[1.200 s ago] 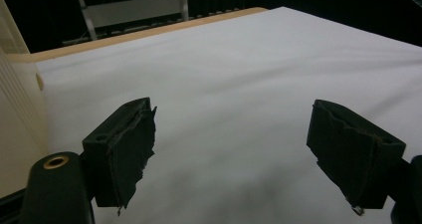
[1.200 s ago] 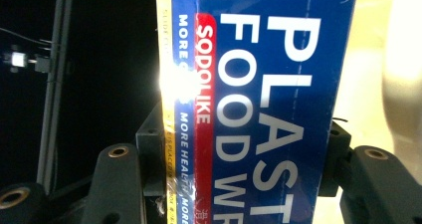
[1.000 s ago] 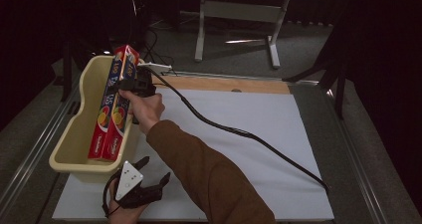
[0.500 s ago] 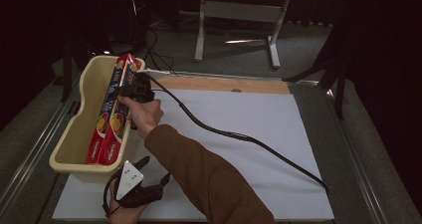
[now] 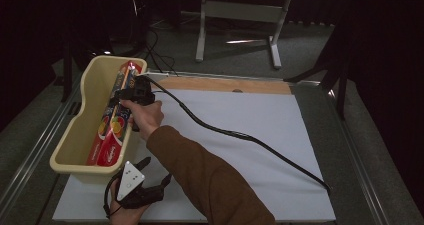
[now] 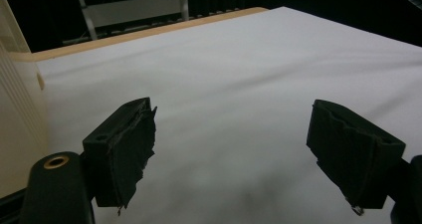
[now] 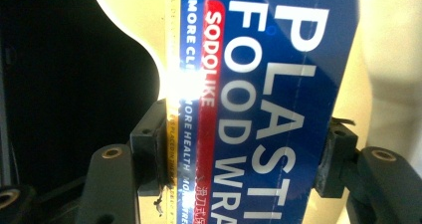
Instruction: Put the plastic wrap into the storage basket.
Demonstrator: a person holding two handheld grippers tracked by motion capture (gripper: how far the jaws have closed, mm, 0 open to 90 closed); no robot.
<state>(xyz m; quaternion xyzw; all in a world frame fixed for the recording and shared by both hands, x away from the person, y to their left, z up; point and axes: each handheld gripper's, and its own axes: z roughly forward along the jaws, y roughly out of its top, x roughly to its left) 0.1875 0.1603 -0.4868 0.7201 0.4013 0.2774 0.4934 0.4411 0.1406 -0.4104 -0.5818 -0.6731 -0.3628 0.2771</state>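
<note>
A long red and blue plastic food wrap box (image 5: pixel 112 135) lies lengthwise inside the cream plastic tub (image 5: pixel 82 120) at the table's left. My right gripper (image 5: pixel 122 99) reaches over the tub's far end. In the right gripper view its two black pads flank the box (image 7: pixel 278 59) and touch both long edges, with the tub's wall (image 7: pixel 393 59) behind. The jaws have just been opening slightly with the box still between them. My left gripper (image 5: pixel 156 172) rests near the front edge, beside the tub. Its jaws (image 6: pixel 229 154) stand wide open over the white sheet with nothing between them.
A white sheet (image 5: pixel 250 135) covers the table, with a wooden strip (image 5: pixel 225 85) along its far edge. The right gripper's black cable (image 5: pixel 240 135) snakes across the sheet to the right. A metal stand (image 5: pixel 240 15) stands on the floor beyond the table.
The box's far end was raised above the tub's rim; it has come down and the box now lies in the tub. The right hand sank slightly with it. The left gripper stayed put.
</note>
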